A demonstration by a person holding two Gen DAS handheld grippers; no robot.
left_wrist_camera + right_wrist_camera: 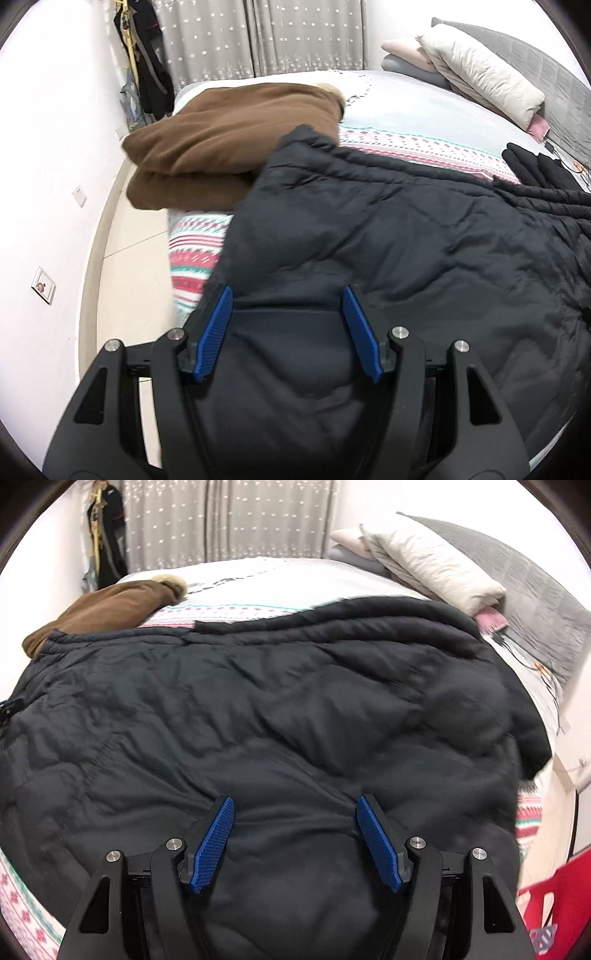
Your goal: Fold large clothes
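Note:
A large black quilted jacket lies spread across the bed, and the left wrist view shows it again. My left gripper is at the jacket's near edge by the bed's left side. A thick fold fills the gap between its blue pads, which press on it. My right gripper holds the near edge further right. Fabric bulges deep between its fingers, and creases run out from both pads.
A folded brown coat with a fur trim lies at the bed's far left corner. Pillows are stacked against the grey headboard. The patterned bedspread hangs over the left side above the tiled floor. A red basket stands on the right.

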